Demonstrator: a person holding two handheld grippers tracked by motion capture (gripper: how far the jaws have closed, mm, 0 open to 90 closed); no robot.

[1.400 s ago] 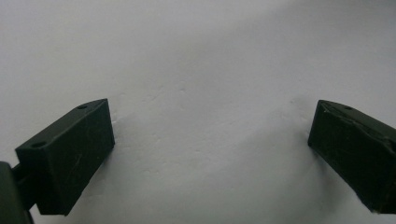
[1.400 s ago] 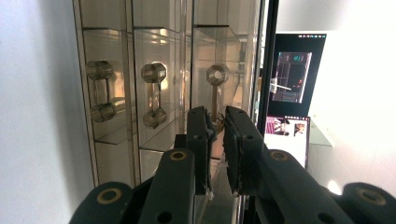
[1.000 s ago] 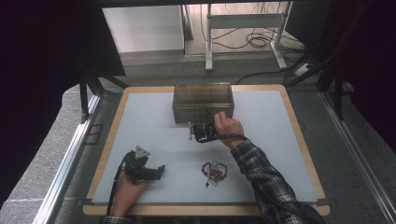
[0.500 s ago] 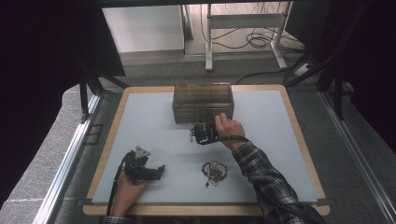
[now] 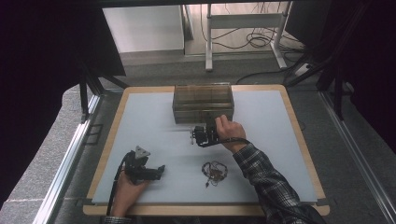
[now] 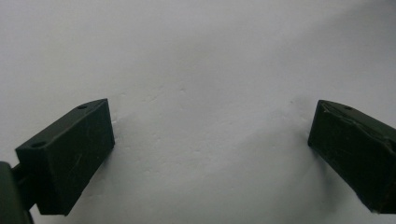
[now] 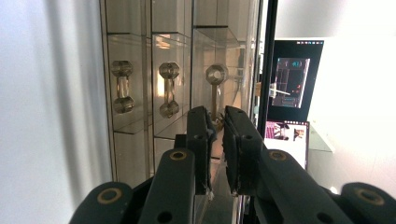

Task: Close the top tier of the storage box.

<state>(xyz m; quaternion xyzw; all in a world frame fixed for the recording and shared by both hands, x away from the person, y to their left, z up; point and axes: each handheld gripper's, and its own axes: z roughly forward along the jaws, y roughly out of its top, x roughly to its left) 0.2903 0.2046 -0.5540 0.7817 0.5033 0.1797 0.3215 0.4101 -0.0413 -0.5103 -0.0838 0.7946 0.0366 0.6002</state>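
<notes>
Clear drawer box [image 5: 203,102] sits at 12 o'clock, the right gripper [image 5: 195,136] pinches a top handle [image 7: 215,95], next pulling straight back; left gripper [image 5: 159,171] rests wide.

A clear drawer box [image 5: 203,102] stands upright at the table's far middle. Its front [image 7: 154,84] shows stacked drawers, each with a clear dumbbell-shaped handle [image 7: 168,89].
</notes>
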